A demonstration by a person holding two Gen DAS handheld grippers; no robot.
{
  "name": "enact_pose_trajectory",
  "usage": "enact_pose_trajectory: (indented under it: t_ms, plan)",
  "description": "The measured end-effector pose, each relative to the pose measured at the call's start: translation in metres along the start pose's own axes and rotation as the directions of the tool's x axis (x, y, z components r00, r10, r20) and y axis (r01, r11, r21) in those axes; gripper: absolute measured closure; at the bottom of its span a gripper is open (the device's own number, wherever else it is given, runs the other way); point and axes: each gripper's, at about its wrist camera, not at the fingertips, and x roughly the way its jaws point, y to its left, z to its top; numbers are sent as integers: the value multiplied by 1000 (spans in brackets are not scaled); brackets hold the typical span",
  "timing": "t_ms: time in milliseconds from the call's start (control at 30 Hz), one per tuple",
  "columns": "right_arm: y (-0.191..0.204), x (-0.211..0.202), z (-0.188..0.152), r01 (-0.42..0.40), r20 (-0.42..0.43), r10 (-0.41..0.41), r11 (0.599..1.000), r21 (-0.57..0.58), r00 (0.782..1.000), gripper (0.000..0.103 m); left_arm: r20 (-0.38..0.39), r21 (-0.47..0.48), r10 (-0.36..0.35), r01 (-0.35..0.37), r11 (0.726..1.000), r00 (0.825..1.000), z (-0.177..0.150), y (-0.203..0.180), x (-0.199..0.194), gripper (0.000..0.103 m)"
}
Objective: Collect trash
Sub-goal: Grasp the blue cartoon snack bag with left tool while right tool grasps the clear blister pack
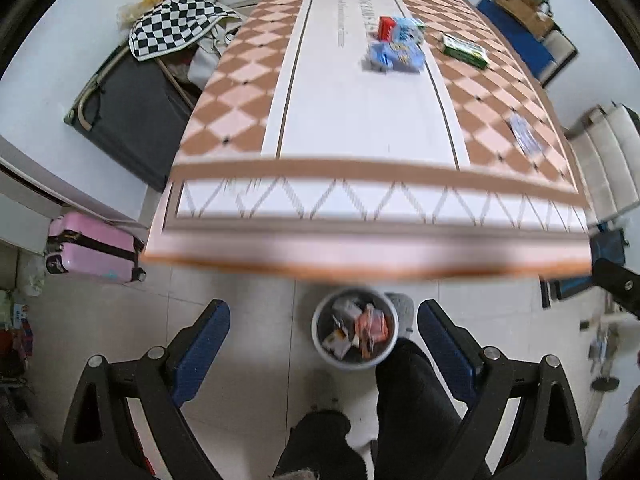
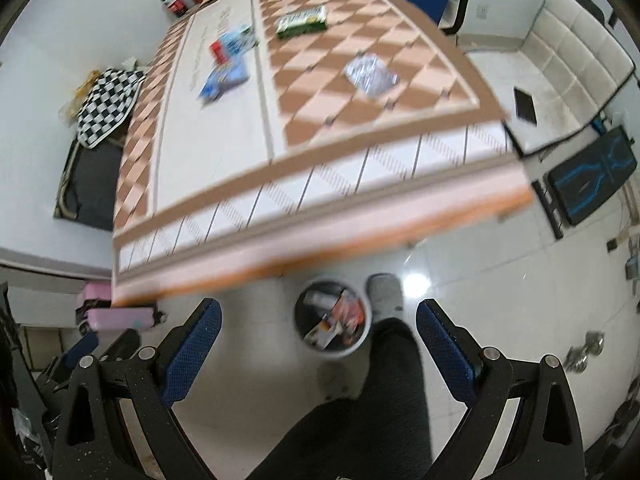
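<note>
The table (image 1: 352,120), patterned in brown-and-pink diamonds with a white centre strip, fills the upper half of both views. Below its edge, at lower centre, a round white bin (image 1: 355,330) stands on the floor, holding crumpled red, orange and white wrappers. On the table lie blue packets (image 1: 396,54), a green box (image 1: 465,50), a red carton (image 1: 386,26) and a silvery wrapper (image 2: 370,72). Left gripper (image 1: 324,340) and right gripper (image 2: 318,338) both gape wide, empty.

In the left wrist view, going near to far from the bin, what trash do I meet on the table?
Trash bin → silver-blue wrapper → blue packet → green box → red box.
</note>
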Motion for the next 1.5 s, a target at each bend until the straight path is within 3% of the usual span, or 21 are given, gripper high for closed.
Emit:
enact_pose_trajectory:
  t_ms: [167,300,467,533,600,633,700,833,967,1133,1233,1267,1300,1400,1500]
  plan:
    - [-27,39,107,54,-25,-55,998,-45,998,4,-29,-42,55,-57,998,998,77,-29,32,7]
    - [-39,95,196,81,-88,-90,991,-109,992,4,-54,-46,103,-106,993,993,135,-45,61,7]
    - [-38,168,258,130,-168,-169,967,-220,971,5,-89,-36,156,-160,987,984,189,-57,99,7]
    - [-33,186,269,137,-187,-189,957,-257,964,8,-102,-36,168,-173,984,980,201,-59,109,7]
    - [-28,201,276,146,-198,-209,945,-292,958,28,-112,-43,171,-177,983,979,210,-60,115,7]
    - [-27,204,277,149,-200,-214,943,-297,956,28,-118,-46,171,-177,983,978,214,-60,117,7]
    - [-22,204,280,170,-173,-234,932,-319,957,45,-125,-56,164,-172,983,978,221,-60,120,7]
    - [-23,202,290,123,-186,-177,954,-272,966,45,-116,-89,126,-137,987,985,243,-59,119,7]
    - [-30,198,317,90,-177,-128,974,-206,976,45,-122,-146,18,-36,989,992,277,-61,126,7]
    - [-37,201,352,82,-171,-109,984,-156,979,45,-208,-163,-62,28,986,976,310,-67,165,8]
    - [-37,203,369,76,-166,-100,987,-144,981,45,-235,-140,-64,32,990,970,318,-72,181,10]
    - [-37,203,373,76,-163,-99,987,-142,982,45,-230,-134,-61,30,990,971,319,-73,183,27]
    - [-37,204,377,72,-163,-95,987,-141,982,45,-228,-129,-58,29,991,972,320,-74,184,37]
    - [-35,201,384,60,-154,-81,989,-139,985,45,-203,-126,-67,41,991,977,320,-75,177,49]
    - [-40,191,383,46,-144,-66,990,-135,987,45,-160,-106,-50,34,994,986,316,-76,157,49]
